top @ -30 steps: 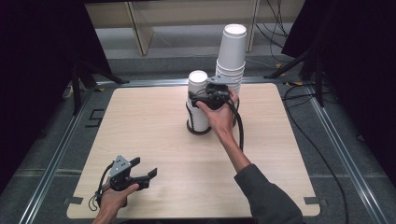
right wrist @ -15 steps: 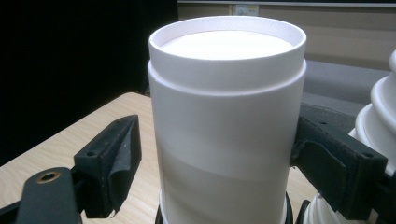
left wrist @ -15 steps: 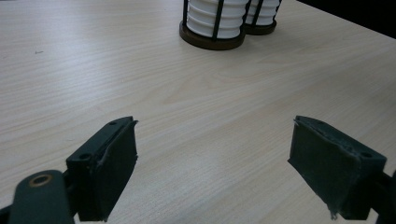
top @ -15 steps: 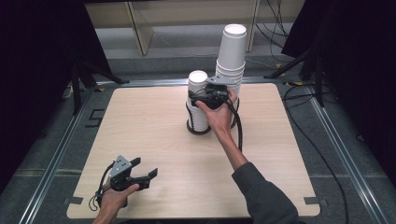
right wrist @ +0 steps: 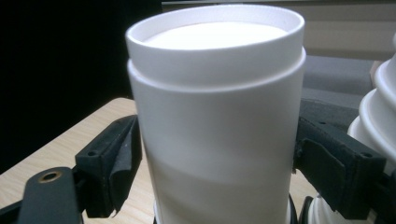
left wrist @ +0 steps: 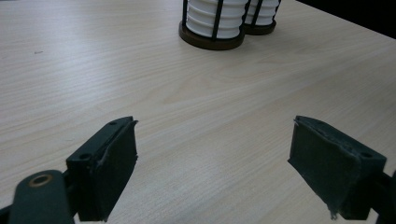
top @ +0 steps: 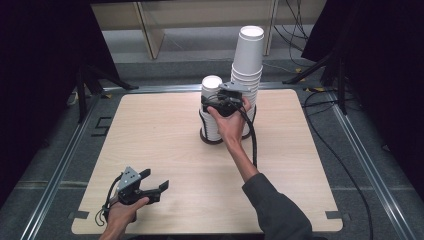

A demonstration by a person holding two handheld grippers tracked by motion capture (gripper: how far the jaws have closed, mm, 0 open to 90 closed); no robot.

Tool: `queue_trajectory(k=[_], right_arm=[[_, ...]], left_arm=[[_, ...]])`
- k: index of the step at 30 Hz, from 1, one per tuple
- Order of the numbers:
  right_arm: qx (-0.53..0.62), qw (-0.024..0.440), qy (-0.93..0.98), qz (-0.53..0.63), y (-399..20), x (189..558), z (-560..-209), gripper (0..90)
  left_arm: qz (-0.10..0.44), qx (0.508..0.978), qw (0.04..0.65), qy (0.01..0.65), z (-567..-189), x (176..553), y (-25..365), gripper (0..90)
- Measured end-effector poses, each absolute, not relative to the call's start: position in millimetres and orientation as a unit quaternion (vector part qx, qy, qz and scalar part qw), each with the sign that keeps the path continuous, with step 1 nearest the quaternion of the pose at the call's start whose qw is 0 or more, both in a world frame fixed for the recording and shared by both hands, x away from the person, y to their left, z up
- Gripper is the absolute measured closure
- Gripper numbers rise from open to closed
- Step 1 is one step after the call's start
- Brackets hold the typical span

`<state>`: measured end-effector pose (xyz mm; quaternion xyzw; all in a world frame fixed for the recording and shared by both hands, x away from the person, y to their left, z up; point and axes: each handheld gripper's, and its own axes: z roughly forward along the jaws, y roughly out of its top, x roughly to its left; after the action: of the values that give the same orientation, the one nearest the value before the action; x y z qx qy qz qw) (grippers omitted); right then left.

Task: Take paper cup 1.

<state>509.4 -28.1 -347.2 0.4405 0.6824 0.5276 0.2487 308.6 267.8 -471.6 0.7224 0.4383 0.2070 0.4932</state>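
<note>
The top cup (right wrist: 215, 116) is the thing in hand right now. It sits on the shorter stack of white paper cups (top: 210, 125), which stands in a wire holder with a dark round base (left wrist: 208, 41), toward the middle of the table's far edge. My right gripper (top: 212, 102) is wrapped around that top cup. In the right gripper view both black pads sit flat against its sides just under the rim, so I'd call that a proper grip and not just a hover.

The taller stack (top: 248, 55) is right beside it, toward the far right corner, in its own holder, and my hand is squeezed in close to it.

The left gripper (top: 155, 186) is parked near the table's (top: 150, 130) near left corner, jaws spread wide with only bare wood between them.

As I read it, the grasp is done and the lift hasn't started. Next I'd pull straight up so the cup slides off the one beneath without dragging that along, and keep clear of the tall stack so I don't knock it.

Compared with a second ago, honestly nothing. Cup, stacks and both hands sit just where they were.
</note>
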Motion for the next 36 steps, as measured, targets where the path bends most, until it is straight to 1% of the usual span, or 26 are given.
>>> queue_trajectory(k=[2, 5, 11, 15, 18, 25, 31, 36], right_arm=[[0.446, 0.249, 0.679, 0.528, -27, 509, -347, 17.5], [0.445, 0.251, 0.676, 0.530, -27, 510, -347, 18.5], [0.449, 0.252, 0.674, 0.530, -26, 509, -346, 19.7], [0.444, 0.265, 0.677, 0.523, -25, 508, -346, 20.3], [0.446, 0.259, 0.678, 0.524, -24, 508, -345, 20.1], [0.448, 0.278, 0.673, 0.519, -19, 509, -348, 18.1], [0.458, 0.277, 0.670, 0.515, -15, 511, -351, 17.1], [0.462, 0.272, 0.668, 0.516, -16, 511, -350, 18.5]], left_arm=[[0.206, 0.721, 0.498, 0.435, -472, 309, 268, 14.3], [0.207, 0.724, 0.490, 0.439, -471, 308, 268, 14.3], [0.206, 0.721, 0.499, 0.435, -472, 309, 268, 14.3], [0.206, 0.721, 0.499, 0.435, -472, 309, 268, 14.3], [0.206, 0.721, 0.497, 0.436, -472, 309, 268, 14.3], [0.206, 0.724, 0.496, 0.434, -472, 309, 268, 14.3], [0.205, 0.722, 0.497, 0.435, -472, 308, 268, 14.3], [0.204, 0.721, 0.500, 0.434, -472, 309, 268, 14.3]])
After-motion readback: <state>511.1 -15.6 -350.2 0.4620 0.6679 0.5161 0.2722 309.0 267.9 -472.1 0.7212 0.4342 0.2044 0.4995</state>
